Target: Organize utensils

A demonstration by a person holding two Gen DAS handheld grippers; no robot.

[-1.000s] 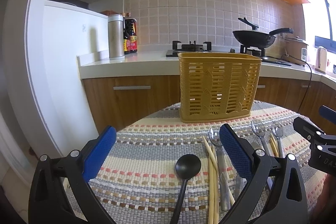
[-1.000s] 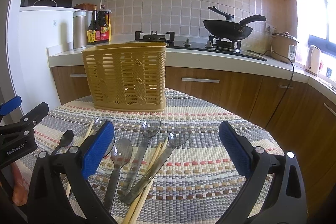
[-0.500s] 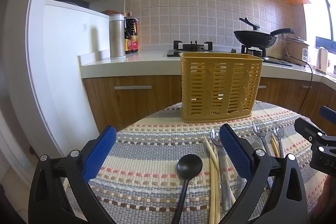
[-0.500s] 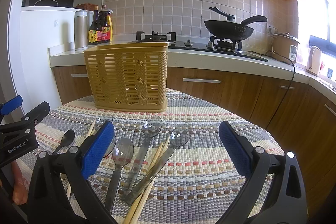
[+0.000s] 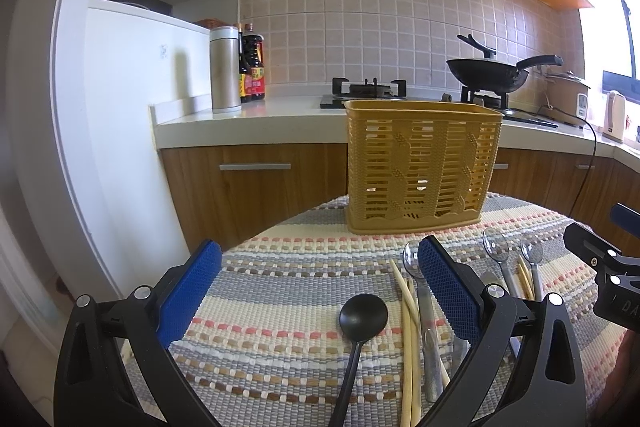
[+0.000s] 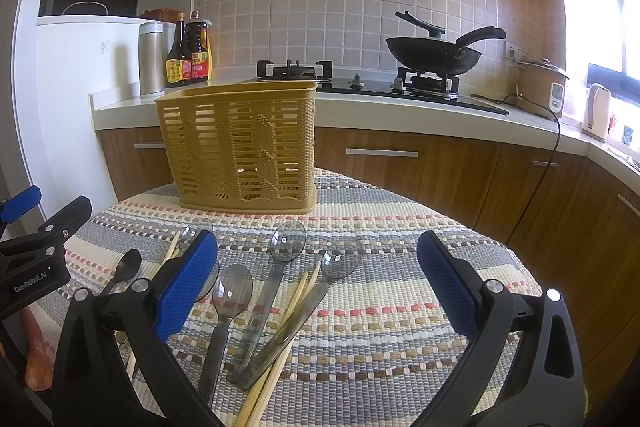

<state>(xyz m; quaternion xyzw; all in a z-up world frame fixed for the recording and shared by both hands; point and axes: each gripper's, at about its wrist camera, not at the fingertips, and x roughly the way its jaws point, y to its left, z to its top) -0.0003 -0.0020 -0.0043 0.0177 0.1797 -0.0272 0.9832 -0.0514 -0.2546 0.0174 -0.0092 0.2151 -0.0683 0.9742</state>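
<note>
Striped woven cloth covered the surface. On it, before the yellow slatted basket, lay a black spoon, bowl toward the basket, handle toward the camera. Left tongs and right tongs gaped, released.

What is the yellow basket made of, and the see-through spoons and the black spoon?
The yellow basket looks like molded plastic: its walls are stiff slats with gaps, in one even color. The see-through spoons seem to be clear smoky plastic, since the striped cloth shows through their bowls. The black spoon is matte and dull, probably plastic too, though it is hard to be sure.
</note>
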